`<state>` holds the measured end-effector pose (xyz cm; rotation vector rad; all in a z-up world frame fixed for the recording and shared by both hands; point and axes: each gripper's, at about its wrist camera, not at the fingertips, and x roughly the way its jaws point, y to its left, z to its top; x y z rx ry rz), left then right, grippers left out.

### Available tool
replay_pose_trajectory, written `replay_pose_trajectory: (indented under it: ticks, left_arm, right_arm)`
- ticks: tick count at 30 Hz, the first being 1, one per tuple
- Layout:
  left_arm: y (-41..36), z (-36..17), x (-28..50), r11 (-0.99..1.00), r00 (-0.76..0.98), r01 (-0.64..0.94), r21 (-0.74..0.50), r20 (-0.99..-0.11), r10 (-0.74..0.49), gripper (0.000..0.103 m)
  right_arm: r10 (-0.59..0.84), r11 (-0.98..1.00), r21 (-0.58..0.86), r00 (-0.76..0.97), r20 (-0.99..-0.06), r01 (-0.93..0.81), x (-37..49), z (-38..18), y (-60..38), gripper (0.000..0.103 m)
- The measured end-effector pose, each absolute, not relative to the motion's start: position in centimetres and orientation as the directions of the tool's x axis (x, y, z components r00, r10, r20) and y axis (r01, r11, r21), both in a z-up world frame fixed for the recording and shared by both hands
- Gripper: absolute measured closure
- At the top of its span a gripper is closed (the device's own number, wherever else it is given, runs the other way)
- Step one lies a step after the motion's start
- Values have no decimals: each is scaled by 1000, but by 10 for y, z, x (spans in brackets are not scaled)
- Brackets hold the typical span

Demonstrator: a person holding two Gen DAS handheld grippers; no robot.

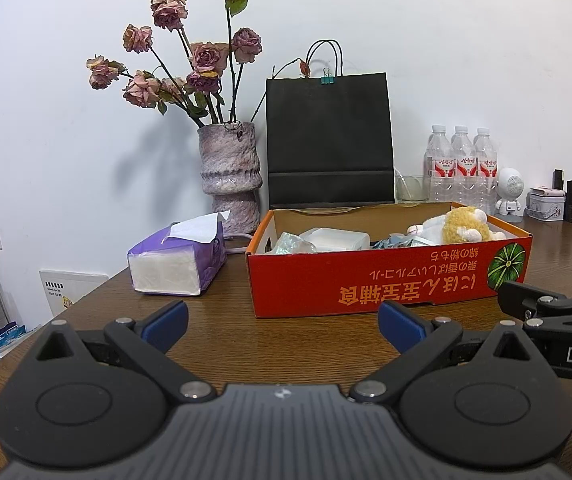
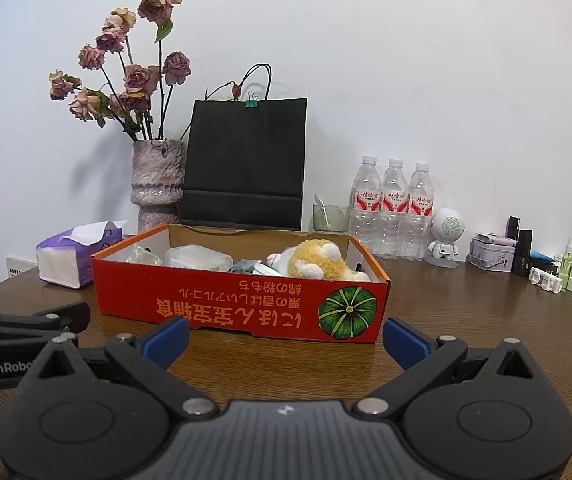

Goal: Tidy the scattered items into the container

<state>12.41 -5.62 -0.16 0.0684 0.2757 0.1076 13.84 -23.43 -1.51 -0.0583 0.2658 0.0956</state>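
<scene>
A red cardboard box point(image 1: 386, 280) with a pumpkin picture stands on the wooden table; it also shows in the right wrist view point(image 2: 241, 308). Inside lie a yellow-and-white plush toy point(image 1: 464, 224) point(image 2: 318, 262), a white plastic container point(image 1: 336, 239) point(image 2: 197, 258), a clear crinkled wrapper point(image 1: 292, 242) point(image 2: 141, 256) and some small packets point(image 2: 249, 267). My left gripper point(image 1: 283, 322) is open and empty, just in front of the box's near wall. My right gripper point(image 2: 286, 338) is open and empty, also just in front of the box.
A purple tissue pack point(image 1: 177, 258) point(image 2: 77, 256) lies left of the box. Behind stand a vase of dried roses point(image 1: 229, 172), a black paper bag point(image 1: 328, 140), a glass point(image 2: 330, 218), three water bottles point(image 2: 394, 208), a white robot figure point(image 2: 444, 236) and small items at far right point(image 2: 542, 264).
</scene>
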Motion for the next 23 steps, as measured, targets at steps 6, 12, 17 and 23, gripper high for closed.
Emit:
replay_pose_trajectory:
  ticks: [6, 12, 17, 23]
  left_arm:
    - [-56, -2, 124, 992, 957, -96, 83, -267, 115, 0]
    - [-56, -2, 124, 992, 957, -96, 83, -268, 115, 0]
    - [-56, -2, 124, 992, 956, -96, 81, -268, 115, 0]
    - [-55, -1, 122, 992, 958, -106, 73, -259, 121, 0]
  right_arm:
    - [86, 994, -44, 960, -265, -101, 138, -15, -234, 0]
    - [86, 994, -44, 961, -264, -101, 138, -15, -234, 0]
    - [86, 994, -44, 961, -264, -102, 138, -15, -234, 0]
    - [85, 994, -50, 960, -265, -102, 138, -15, -232, 0]
